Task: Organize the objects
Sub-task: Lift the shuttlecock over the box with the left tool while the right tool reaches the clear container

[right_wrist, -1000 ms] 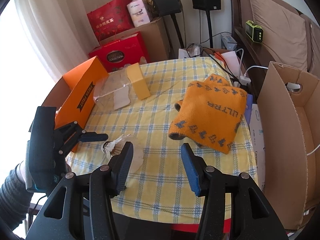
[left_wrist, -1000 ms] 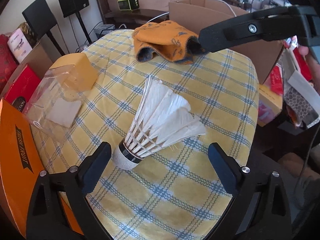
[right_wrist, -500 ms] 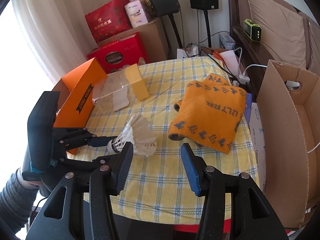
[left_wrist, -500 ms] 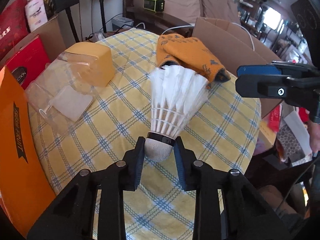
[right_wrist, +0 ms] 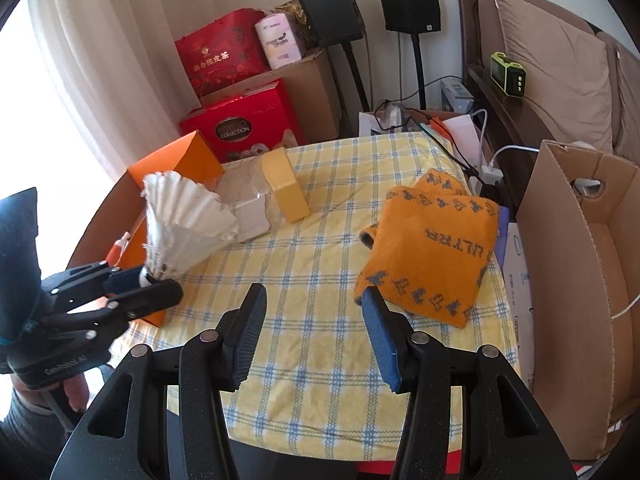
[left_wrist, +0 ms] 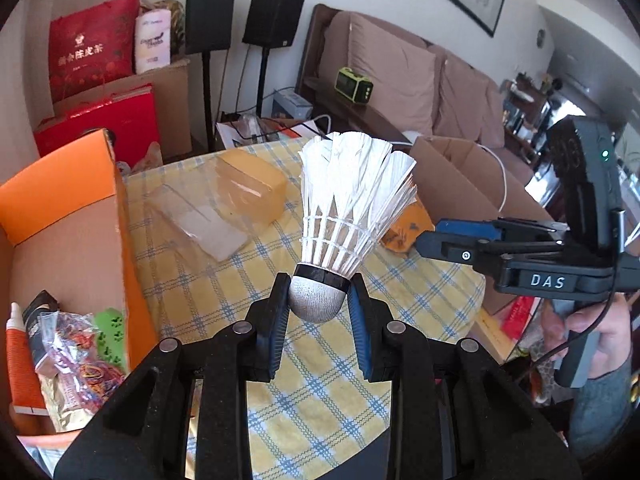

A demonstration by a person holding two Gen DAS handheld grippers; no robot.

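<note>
The shuttlecock [left_wrist: 352, 208] is no longer lying on its side on the checked cloth as it was a second ago: it is now sitting up off the desk [left_wrist: 320, 368], feathers pointing up, and the left gripper [left_wrist: 318, 300], which was standing wide around it, has just been closing and is now pinching the rounded grey cork base between its blue ribbed pads. The view is also taking in more of the room than before.

Going left to right in the left wrist view: the orange cardboard box [left_wrist: 68, 184] is standing open, its plain brown inside holding crinkled plastic packets. Next, a clear, glossy plastic case [left_wrist: 208, 216] is lying against a matte yellow block [left_wrist: 256, 184]. Then the stiff white feathers are fanning out from a thread-bound ring above a black band. Just past them an orange knitted cloth [left_wrist: 408, 224] is peeking out, with a brown corrugated carton [left_wrist: 460, 176] behind. At far right, the right gripper [right_wrist: 316, 336] is hovering over the yellow-and-blue checked cloth, its jaws standing part open on nothing.
</note>
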